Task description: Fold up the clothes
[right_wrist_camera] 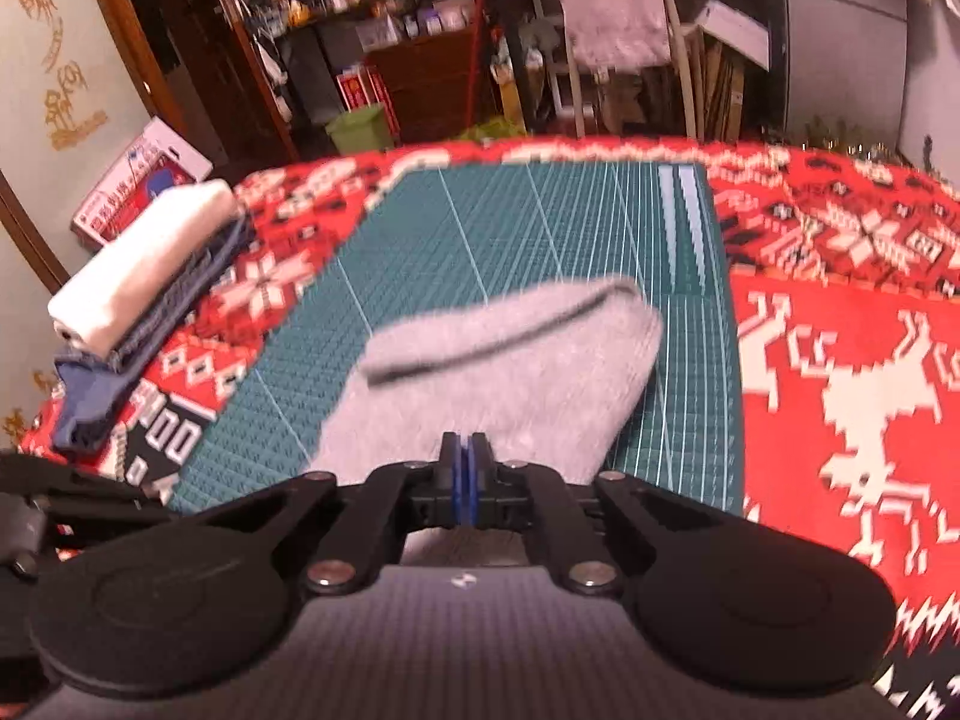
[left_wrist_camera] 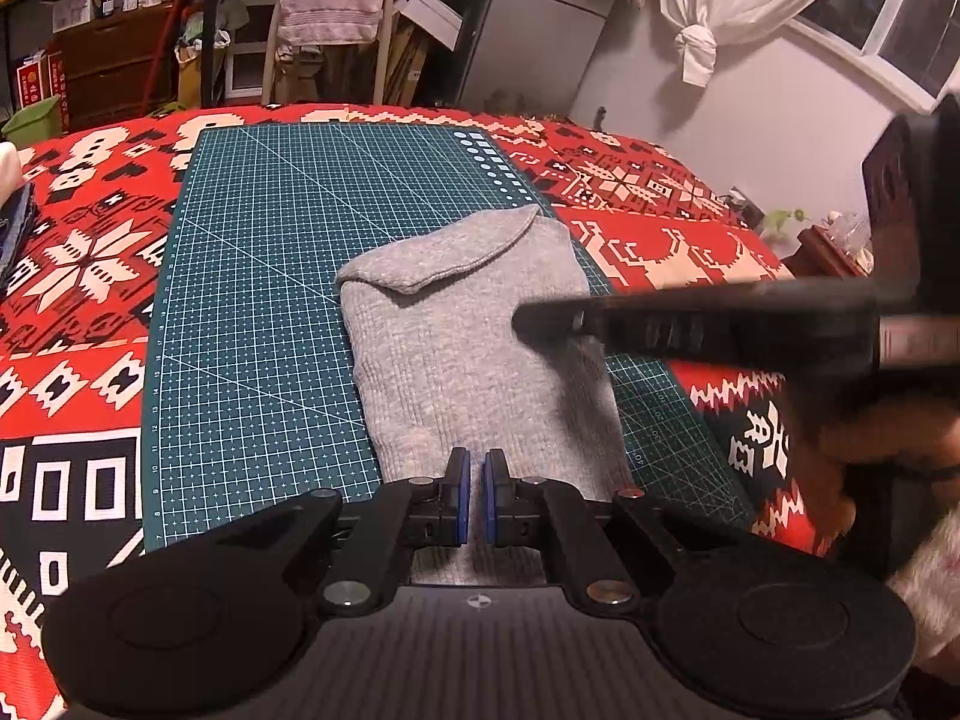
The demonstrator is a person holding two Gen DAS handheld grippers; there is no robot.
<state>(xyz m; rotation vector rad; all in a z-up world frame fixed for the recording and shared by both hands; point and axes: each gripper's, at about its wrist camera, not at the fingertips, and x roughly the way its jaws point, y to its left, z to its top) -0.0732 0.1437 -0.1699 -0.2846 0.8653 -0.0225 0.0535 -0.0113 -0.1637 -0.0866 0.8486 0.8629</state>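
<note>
On the red patterned blanket (left_wrist_camera: 90, 276) lies the green cutting mat (left_wrist_camera: 258, 300), and on the mat's right half rests the folded grey sweater (left_wrist_camera: 468, 348), its long axis running away from both grippers toward the far edge, with a folded flap across its far end. Directly ahead of the left gripper (left_wrist_camera: 478, 489) is the sweater's near edge; its jaws stand narrow with a slim gap, and whether they pinch cloth cannot be told. Over the same near edge, the right gripper (right_wrist_camera: 467, 483) shows jaws pressed together, seemingly empty.
</note>
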